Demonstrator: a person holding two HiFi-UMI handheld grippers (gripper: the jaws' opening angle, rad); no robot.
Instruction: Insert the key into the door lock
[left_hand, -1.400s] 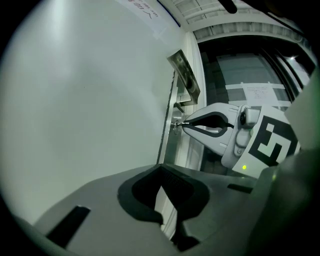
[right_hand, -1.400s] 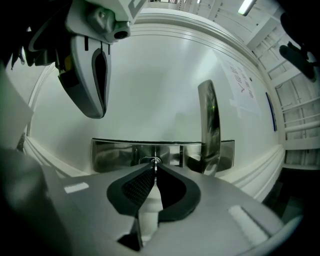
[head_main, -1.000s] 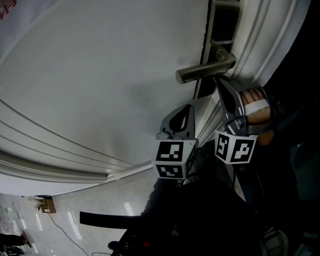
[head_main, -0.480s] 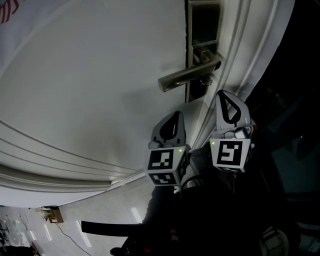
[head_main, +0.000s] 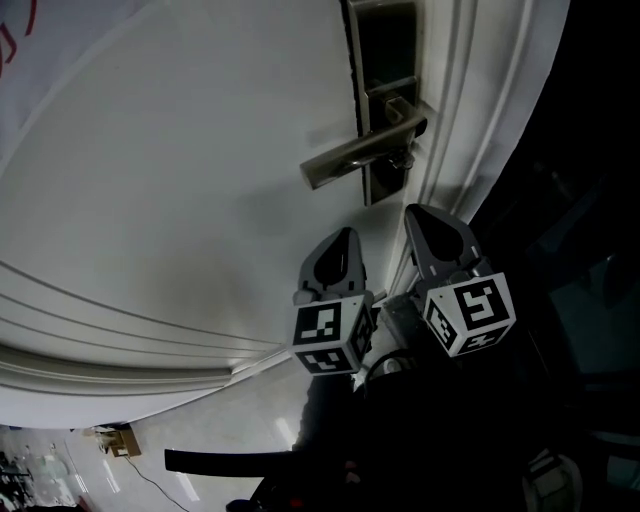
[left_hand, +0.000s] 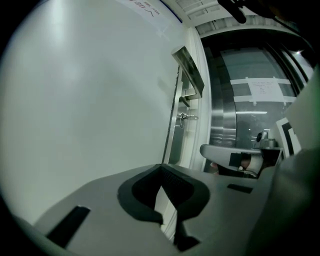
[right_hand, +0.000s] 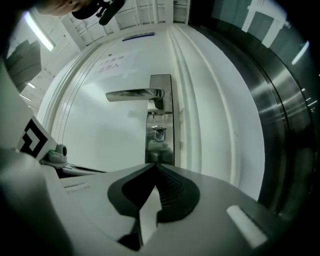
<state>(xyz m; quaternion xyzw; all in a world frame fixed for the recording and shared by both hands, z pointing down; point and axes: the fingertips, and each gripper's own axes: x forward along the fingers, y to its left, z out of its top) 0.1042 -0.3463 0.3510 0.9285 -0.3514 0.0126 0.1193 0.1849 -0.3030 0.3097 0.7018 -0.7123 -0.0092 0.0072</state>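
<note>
Key (right_hand: 159, 132) sits in the door lock (right_hand: 160, 146), centre of the right gripper view, below the lever handle (right_hand: 134, 94). Left gripper (left_hand: 161, 170) and right gripper (right_hand: 156, 167): jaws together, holding nothing, short of the lock.

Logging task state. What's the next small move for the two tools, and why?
Likely just back the right tool away from the white door: a small metal key on a ring already sits in the steel lock plate under the silver lever handle, and both it and the left tool are shut on nothing.
</note>
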